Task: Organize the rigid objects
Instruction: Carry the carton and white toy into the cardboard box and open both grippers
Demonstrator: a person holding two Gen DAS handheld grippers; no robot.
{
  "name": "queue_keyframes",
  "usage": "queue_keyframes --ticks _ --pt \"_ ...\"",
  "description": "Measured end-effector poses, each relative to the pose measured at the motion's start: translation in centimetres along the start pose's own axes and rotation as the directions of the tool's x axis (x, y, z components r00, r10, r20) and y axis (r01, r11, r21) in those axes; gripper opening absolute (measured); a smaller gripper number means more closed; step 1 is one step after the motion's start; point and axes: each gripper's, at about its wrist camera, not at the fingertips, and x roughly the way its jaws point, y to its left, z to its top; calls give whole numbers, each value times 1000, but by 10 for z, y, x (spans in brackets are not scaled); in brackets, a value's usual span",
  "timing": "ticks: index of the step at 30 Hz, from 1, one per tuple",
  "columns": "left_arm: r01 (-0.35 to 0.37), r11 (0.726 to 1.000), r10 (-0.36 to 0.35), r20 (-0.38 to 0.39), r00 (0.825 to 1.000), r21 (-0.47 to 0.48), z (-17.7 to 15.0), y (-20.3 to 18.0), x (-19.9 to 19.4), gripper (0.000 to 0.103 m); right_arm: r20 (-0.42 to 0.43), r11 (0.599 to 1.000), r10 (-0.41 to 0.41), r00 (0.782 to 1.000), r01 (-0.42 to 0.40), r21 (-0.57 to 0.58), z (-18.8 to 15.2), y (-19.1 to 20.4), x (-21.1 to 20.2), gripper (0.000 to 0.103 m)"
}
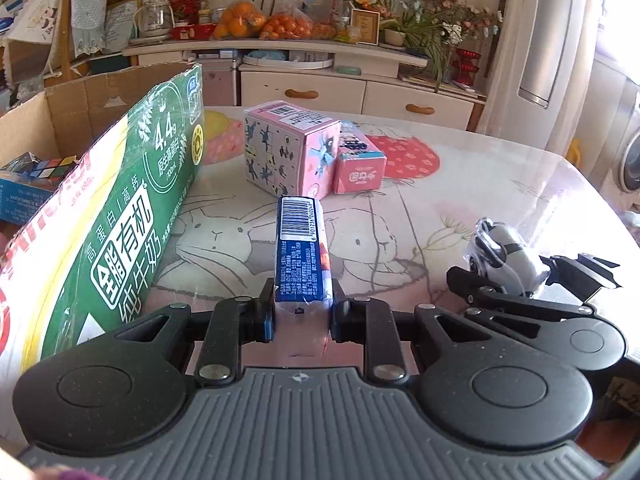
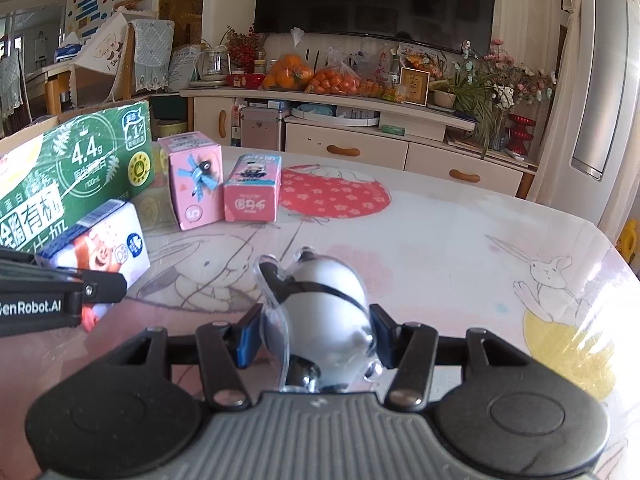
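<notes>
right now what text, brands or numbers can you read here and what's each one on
"4.4g", with "有机" and "纯牛奶" below: green cardboard box
"5" in a circle: bigger pink box
"enRobot.AI", first letter cut off: left gripper
Barcode with digits too small to read surely: blue and white carton
Fine print on the carton and the smaller pink box: too blurred

Green carton (image 1: 132, 200) walls the left; pink boxes (image 1: 292, 148) ahead; right clear.

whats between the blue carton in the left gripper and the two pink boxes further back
Nothing: in the left wrist view only bare tablecloth separates the blue carton from the two pink boxes.
</notes>
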Motion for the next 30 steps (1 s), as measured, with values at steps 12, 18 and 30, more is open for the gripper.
queue_keyframes --ticks 12,18,30 --pt "44 998 -46 31 998 52 -5 -1 -17 28 -31 1000 -7 1000 8 29 -14 8 -25 54" --pt "61 994 -66 60 996 88 -5 -1 -26 28 -36 998 2 999 0 65 -16 8 -36 54" --pt "70 989 -84 104 991 129 -2 -3 -45 28 -33 997 0 999 3 75 -18 14 -57 54"
